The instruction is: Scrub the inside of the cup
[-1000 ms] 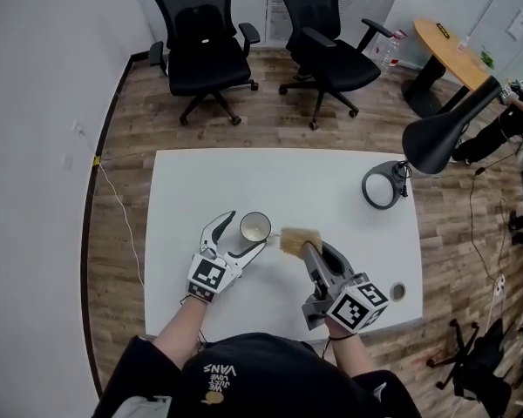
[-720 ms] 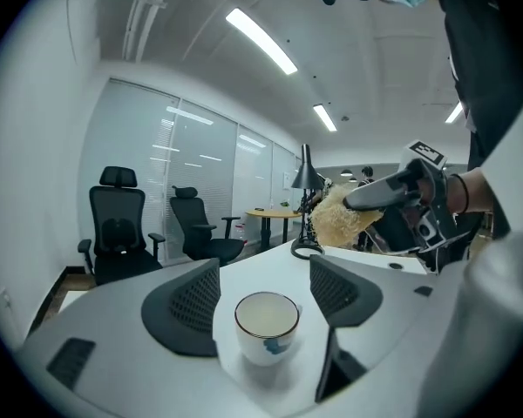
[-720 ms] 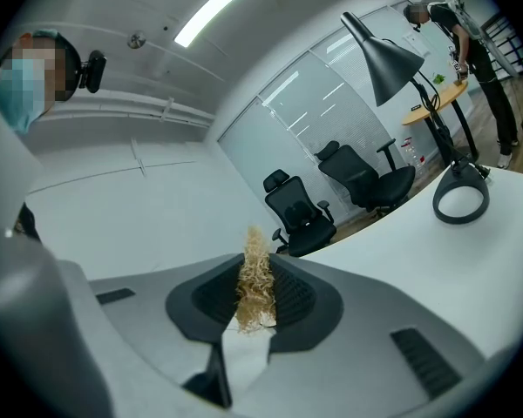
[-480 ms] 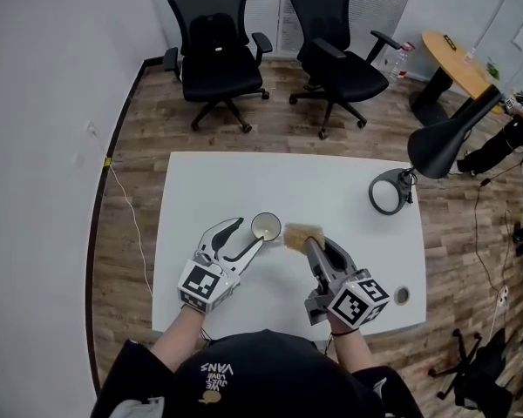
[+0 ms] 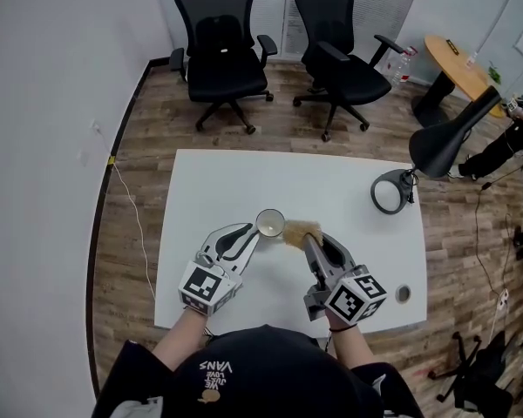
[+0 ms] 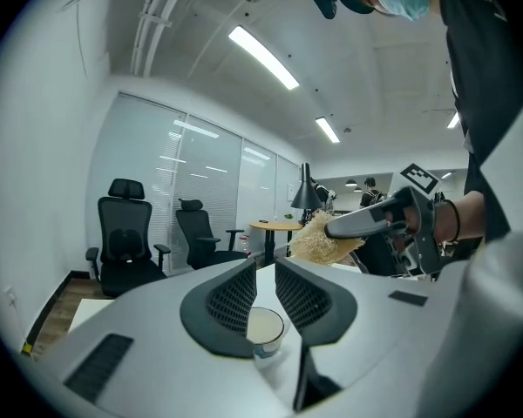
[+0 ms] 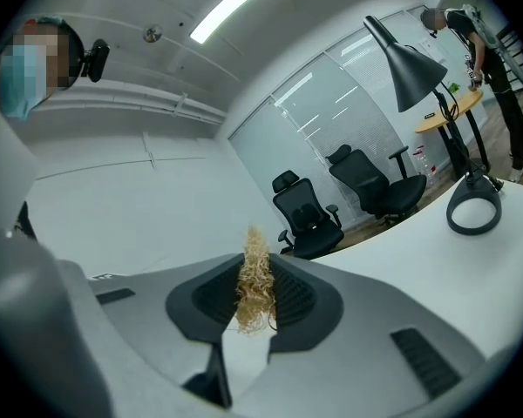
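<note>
A small white cup (image 5: pixel 270 222) stands upright on the white table (image 5: pixel 218 181). My left gripper (image 5: pixel 254 230) points at its near left side. Its jaws are closing and stand nearly together. In the left gripper view (image 6: pixel 261 268) the cup (image 6: pixel 264 327) shows low in the narrow gap, and I cannot see either pad pressing on it. My right gripper (image 5: pixel 308 242) is shut on a straw-coloured loofah scrubber (image 5: pixel 302 230), held just right of the cup. The scrubber (image 7: pixel 253 264) sticks up between the right gripper's (image 7: pixel 260 277) pads.
A black desk lamp has its round base (image 5: pixel 388 190) at the table's back right and its head (image 5: pixel 449 138) above. A cable hole (image 5: pixel 403 293) is near the front right corner. Two office chairs (image 5: pixel 222 42) (image 5: pixel 340 33) stand beyond the table.
The left jaws went from wide open around the cup to nearly together at its near side. The right gripper with the scrubber stayed beside the cup.
</note>
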`<state>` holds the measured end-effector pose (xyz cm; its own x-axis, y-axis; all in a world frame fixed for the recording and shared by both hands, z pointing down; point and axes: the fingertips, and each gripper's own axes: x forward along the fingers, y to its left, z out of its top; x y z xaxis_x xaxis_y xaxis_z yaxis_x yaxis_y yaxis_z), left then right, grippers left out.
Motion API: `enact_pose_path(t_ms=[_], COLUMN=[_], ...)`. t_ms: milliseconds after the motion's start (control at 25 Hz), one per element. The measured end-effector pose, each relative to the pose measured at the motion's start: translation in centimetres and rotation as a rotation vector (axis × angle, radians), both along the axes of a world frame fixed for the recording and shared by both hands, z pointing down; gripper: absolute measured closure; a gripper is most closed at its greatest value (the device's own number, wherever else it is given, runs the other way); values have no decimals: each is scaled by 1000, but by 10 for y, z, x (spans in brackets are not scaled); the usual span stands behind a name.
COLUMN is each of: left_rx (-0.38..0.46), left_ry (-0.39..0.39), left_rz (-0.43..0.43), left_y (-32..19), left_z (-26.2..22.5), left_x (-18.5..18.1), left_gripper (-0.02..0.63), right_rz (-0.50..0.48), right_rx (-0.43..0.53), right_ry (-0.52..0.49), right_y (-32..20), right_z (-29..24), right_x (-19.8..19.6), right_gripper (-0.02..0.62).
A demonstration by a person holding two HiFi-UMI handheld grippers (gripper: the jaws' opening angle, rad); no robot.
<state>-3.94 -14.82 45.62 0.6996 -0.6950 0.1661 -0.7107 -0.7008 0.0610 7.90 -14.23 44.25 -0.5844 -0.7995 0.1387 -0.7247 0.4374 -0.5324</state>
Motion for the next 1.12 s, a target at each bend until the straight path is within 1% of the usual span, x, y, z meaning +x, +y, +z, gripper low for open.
enact_pose_path(t_ms=[160, 280, 440, 600, 920, 1120], left_rx=[-20, -20, -20, -20, -11, -31], left_ry=[-10, -6, -23, -19, -11, -24], left_rz=[-11, -4, -21, -27, -11, -13], left_y=[8, 13, 17, 18, 19, 18], left_z=[-2, 0, -7, -8, -9, -8], left_x=[1, 1, -1, -6, -4, -6], left_gripper=[558, 570, 581, 595, 595, 595], right_rz=[-6, -9, -10, -21, -35, -33], right_rx=[12, 17, 16, 19, 26, 27], right_ry=[8, 10, 17, 37, 70, 82], right_y=[4, 5, 7, 8, 8, 6], right_z=[-3, -5, -4, -2, -3, -2], right_x=[-4, -7, -9, -15, -21, -21], right_gripper=[517, 517, 517, 517, 517, 517])
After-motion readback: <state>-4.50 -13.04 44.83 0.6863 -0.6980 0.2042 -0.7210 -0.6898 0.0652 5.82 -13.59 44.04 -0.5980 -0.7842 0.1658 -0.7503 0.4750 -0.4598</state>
